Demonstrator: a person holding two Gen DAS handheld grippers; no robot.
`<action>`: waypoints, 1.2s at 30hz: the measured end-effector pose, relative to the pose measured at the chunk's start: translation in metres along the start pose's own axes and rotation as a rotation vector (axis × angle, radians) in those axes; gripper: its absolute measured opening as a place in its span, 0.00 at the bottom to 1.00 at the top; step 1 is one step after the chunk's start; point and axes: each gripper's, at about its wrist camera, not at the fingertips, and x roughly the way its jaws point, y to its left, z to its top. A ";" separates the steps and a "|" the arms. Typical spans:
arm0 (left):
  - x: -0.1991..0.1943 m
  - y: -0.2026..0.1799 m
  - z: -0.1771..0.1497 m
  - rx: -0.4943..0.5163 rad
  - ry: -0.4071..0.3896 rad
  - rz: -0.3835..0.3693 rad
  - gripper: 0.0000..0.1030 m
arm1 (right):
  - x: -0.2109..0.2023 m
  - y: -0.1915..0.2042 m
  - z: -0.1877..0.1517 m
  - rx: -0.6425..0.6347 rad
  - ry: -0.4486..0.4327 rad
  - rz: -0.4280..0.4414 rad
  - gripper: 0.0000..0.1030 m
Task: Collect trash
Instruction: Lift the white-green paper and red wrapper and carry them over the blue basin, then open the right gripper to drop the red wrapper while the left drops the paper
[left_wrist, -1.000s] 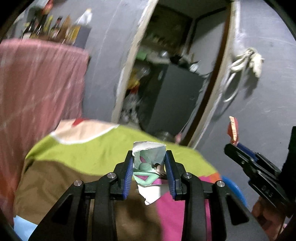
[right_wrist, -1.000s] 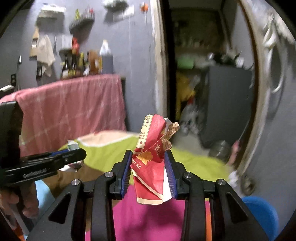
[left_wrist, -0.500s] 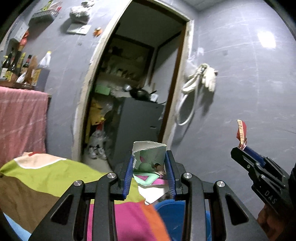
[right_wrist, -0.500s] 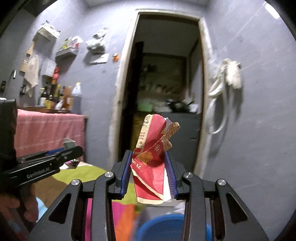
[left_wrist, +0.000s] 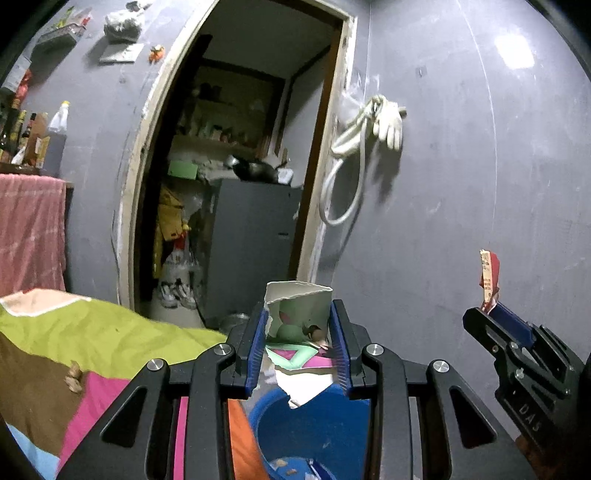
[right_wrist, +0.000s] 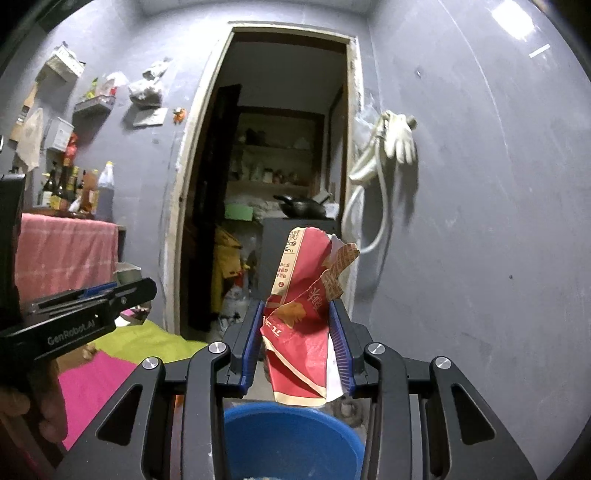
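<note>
My left gripper (left_wrist: 298, 343) is shut on a crumpled green and white paper wrapper (left_wrist: 299, 332), held above a blue bucket (left_wrist: 314, 435) that has scraps inside. My right gripper (right_wrist: 295, 343) is shut on a crumpled red snack packet (right_wrist: 306, 317), and the blue bucket (right_wrist: 291, 435) lies just below and ahead of it. In the left wrist view the right gripper (left_wrist: 491, 314) shows at the right edge with the red packet (left_wrist: 488, 277) sticking up. In the right wrist view the left gripper (right_wrist: 129, 291) reaches in from the left.
A bed with a patchwork cover (left_wrist: 81, 354) of green, brown and pink lies to the left of the bucket. Straight ahead an open doorway (right_wrist: 280, 184) leads to a cluttered store room. A white glove and hose (right_wrist: 388, 155) hang on the grey wall. Bottles (right_wrist: 85, 188) stand above a pink cloth.
Both grippers have swung right, away from the bed and towards the doorway wall. The blue bucket has come into view beneath them. Each still holds its piece of trash.
</note>
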 end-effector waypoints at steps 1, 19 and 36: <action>0.003 -0.003 -0.004 0.002 0.011 0.000 0.28 | 0.001 -0.002 -0.006 0.008 0.010 -0.001 0.33; 0.104 0.002 -0.072 -0.128 0.417 -0.034 0.27 | 0.048 -0.030 -0.083 0.145 0.311 0.027 0.35; 0.123 0.011 -0.086 -0.181 0.537 -0.062 0.35 | 0.063 -0.039 -0.097 0.219 0.388 0.053 0.44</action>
